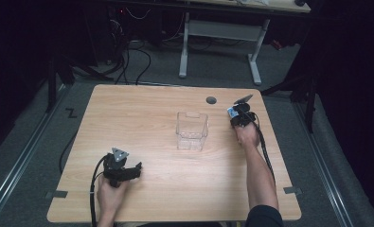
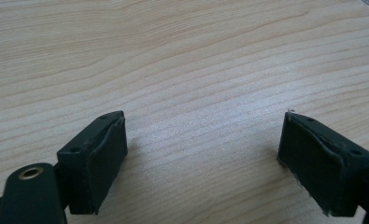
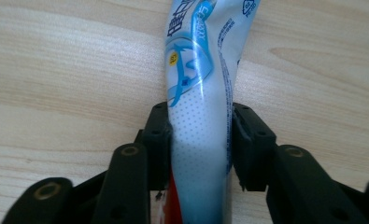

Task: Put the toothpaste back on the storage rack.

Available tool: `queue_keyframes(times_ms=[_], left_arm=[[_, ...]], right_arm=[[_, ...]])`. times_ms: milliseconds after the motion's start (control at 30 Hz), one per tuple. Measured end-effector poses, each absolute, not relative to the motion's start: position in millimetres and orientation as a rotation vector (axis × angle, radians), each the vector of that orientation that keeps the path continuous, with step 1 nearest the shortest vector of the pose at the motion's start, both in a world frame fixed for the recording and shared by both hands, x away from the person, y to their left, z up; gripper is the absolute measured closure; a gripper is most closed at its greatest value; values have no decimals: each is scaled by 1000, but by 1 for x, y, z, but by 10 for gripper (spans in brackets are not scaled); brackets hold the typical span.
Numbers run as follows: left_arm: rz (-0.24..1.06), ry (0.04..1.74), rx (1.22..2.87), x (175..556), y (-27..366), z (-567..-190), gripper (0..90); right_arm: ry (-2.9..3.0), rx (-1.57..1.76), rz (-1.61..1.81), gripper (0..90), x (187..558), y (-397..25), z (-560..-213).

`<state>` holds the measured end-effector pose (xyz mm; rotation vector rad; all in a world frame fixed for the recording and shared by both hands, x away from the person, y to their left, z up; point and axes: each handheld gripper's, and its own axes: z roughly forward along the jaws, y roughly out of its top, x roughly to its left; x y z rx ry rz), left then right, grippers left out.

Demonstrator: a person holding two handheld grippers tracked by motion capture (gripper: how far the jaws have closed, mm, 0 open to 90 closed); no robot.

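A white and blue tube [image 3: 201, 93] with printed lettering, like a toothpaste tube, is squeezed between the jaws of my right gripper [image 3: 200, 140], just above the wooden tabletop [image 3: 56, 70]. From above, the right gripper [image 1: 241, 116] sits at the table's far right with the tube's end [image 1: 231, 112] showing at its left side. My left gripper [image 1: 128, 171] rests near the front left of the table. Its jaws stand wide apart [image 2: 203, 149] with only bare wood between them.
A clear plastic bin [image 1: 192, 130] stands in the middle of the table, left of the right gripper. A round grommet hole [image 1: 211, 100] lies near the far edge. Behind the table are another desk's white legs [image 1: 183, 47] and floor cables.
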<state>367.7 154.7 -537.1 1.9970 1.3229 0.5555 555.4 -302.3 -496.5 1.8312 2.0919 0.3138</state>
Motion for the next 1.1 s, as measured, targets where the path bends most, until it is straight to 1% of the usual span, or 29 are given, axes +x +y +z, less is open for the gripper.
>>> queue_keyframes(times_ms=[133, 300, 433, 833, 1100], left_arm=[[555, 1323, 1996, 368, 155, -537, 159], [555, 1323, 1998, 368, 155, -537, 159], [555, 1323, 1997, 368, 155, -537, 159], [553, 1321, 1995, 368, 155, -537, 158], [552, 1320, 1996, 368, 155, -537, 159]], right_arm=[[2112, 1733, 229, 675, 554, -292, -495], [2135, 1730, 270, 693, 551, -297, -493], [2165, 1726, 329, 696, 546, -299, -489], [2221, 1587, 578, 695, 523, -286, -449], [2234, 1517, 707, 693, 511, -281, -434]])
